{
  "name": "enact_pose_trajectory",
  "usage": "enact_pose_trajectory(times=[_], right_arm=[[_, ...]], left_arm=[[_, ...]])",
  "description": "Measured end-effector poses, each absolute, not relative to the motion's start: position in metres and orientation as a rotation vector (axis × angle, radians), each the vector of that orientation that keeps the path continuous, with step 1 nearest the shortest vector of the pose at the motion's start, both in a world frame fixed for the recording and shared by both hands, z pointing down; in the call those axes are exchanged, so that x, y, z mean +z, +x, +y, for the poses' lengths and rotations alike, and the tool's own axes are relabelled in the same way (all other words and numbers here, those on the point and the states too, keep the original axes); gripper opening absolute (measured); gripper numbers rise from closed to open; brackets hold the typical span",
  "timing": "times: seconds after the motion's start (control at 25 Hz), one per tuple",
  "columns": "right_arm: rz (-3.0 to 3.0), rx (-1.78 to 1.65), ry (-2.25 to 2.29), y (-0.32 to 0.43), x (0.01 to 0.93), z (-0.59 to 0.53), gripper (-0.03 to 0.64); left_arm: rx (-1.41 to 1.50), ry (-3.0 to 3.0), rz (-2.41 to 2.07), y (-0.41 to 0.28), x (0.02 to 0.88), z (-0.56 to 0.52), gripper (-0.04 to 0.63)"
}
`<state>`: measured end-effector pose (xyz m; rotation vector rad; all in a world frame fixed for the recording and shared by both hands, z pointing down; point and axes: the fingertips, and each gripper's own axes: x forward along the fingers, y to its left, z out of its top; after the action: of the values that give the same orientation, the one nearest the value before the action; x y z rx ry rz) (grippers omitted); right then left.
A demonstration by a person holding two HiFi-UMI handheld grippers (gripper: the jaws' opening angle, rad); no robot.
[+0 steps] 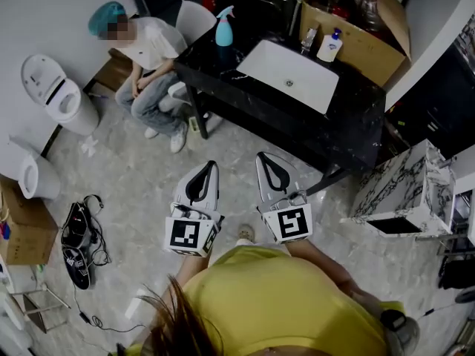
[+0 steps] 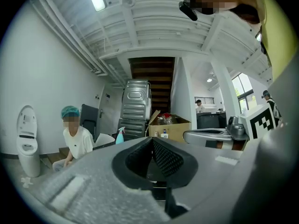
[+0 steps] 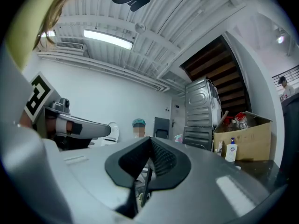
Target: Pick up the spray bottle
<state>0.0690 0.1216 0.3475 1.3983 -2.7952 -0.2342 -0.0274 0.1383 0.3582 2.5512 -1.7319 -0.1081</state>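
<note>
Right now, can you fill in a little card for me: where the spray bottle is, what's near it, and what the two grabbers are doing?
spray bottle: blue, upright on the black counter, at its left corner, untouched
sink: white, set in the counter, right of the bottle
soap bottle: behind the sink, by the cardboard box
left gripper: shut, empty, short of the counter
right gripper: shut, empty, beside the left one
person: sitting left of the counter

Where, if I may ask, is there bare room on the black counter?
Bare: the black counter right of the white rectangular sink, below the brown cardboard box. Crowded: behind the sink by the white pump bottle; blue spray bottle at left corner.
</note>
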Motion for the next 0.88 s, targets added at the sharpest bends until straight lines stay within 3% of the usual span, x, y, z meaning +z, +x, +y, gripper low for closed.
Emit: enact_pose_trajectory(times=[0.88], right_arm=[[-2.739,-0.265,1.428,0.050,0.376,-0.075,0.002]], left_arm=[[-0.127,2.542,-1.685,-0.056,0.387,-0.074,0.005]])
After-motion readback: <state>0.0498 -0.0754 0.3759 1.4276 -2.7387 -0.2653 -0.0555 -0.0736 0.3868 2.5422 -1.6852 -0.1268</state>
